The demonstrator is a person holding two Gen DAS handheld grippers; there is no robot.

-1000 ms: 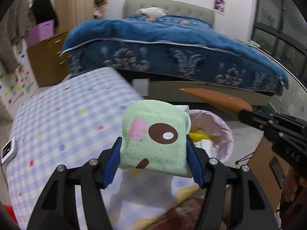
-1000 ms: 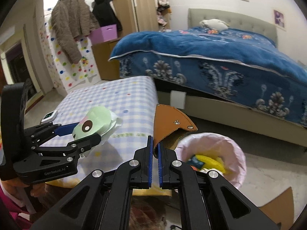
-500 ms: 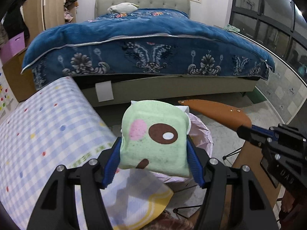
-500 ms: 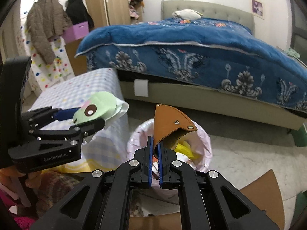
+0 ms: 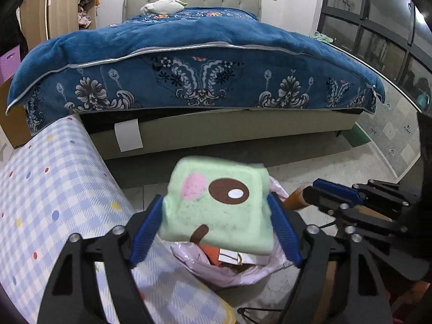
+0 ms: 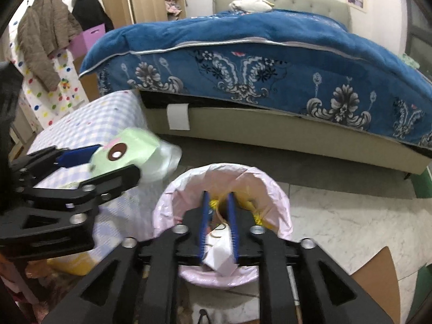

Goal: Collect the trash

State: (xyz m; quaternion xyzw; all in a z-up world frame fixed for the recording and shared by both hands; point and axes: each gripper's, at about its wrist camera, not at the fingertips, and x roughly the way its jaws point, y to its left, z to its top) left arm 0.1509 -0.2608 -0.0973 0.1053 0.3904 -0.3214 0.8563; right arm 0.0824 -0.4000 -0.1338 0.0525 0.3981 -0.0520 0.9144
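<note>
A soft green tissue pack (image 5: 218,208) with a pink spot and a brown eye sits between the blue pads of my left gripper (image 5: 215,198). Its jaws are opening and the blurred pack hangs loose over the pink-lined trash bin (image 5: 243,272). In the right wrist view the same pack (image 6: 127,151) shows in the left gripper (image 6: 118,159), just left of the bin's rim (image 6: 280,197). My right gripper (image 6: 218,194) hovers over the bin mouth. Its jaws are opening with nothing between them. The brown leather piece (image 6: 222,210) lies below them in the bin. The right gripper (image 5: 310,197) also shows beside the pack.
A table with a blue checked cloth (image 5: 54,202) stands left of the bin. The bed with a blue blanket (image 6: 256,54) lies behind. Brown cardboard (image 6: 378,272) rests on the marble floor to the right. White paper (image 6: 218,253) and yellow trash (image 6: 253,208) sit in the bin.
Both grippers have moved off the table to above the bin. The right jaws have parted and the brown piece has dropped out. The left jaws have widened around the pack.
</note>
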